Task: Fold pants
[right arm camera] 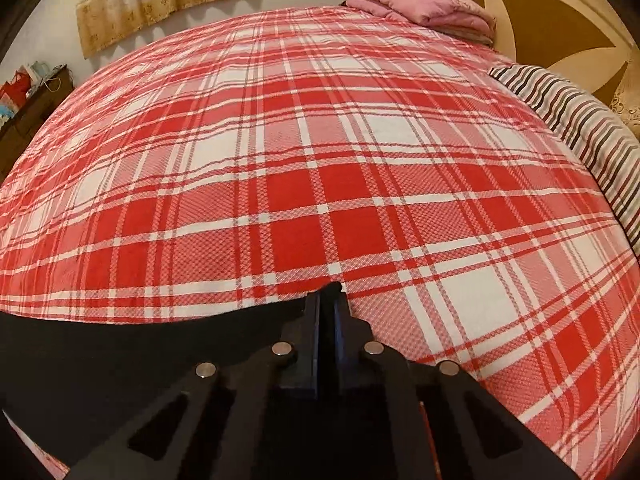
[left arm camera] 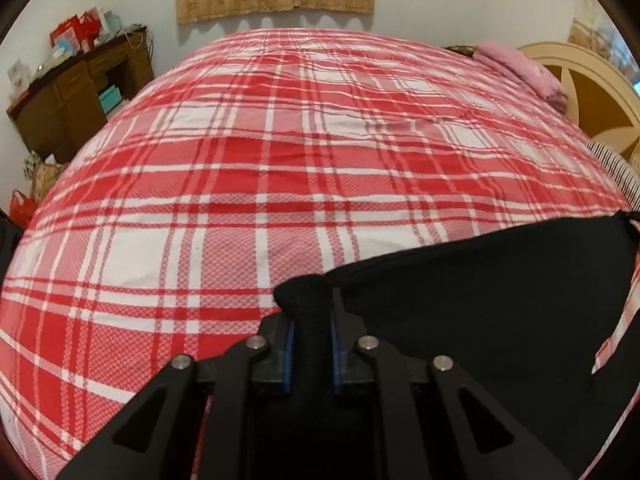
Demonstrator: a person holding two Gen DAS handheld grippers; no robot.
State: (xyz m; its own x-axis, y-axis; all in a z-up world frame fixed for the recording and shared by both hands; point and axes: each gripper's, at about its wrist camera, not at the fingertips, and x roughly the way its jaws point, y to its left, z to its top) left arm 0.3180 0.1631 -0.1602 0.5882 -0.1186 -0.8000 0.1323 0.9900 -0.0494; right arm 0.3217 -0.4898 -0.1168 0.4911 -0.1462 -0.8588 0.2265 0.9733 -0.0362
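Both tongs are gripping the black pants (left arm camera: 500, 300) at the near edge of the bed (left arm camera: 280, 160), and the cloth is stretching between them. The left gripper (left arm camera: 312, 344) is pinching a thick bunched roll of fabric between its blue-padded fingers (left arm camera: 289, 356), which are standing only as far apart as that wad forces them; from there the pants are spreading off to its right. The right gripper (right arm camera: 328, 320) is closed almost flat on a thin edge of the same garment, which is running away to its left along the near edge. So the long axis of the held edge is lying roughly parallel to that near edge of the bed, with a hand at each end and neither nearer than the other (the rest of the garment is hanging or lying below both cameras, out of sight). The open plaid sheet is lying ahead of both tongs, toward the headboard (right arm camera: 540, 12) side, and that is probably where the cloth needs carrying and laying out. No brand, label or readable writing is showing on the pants or tongs.
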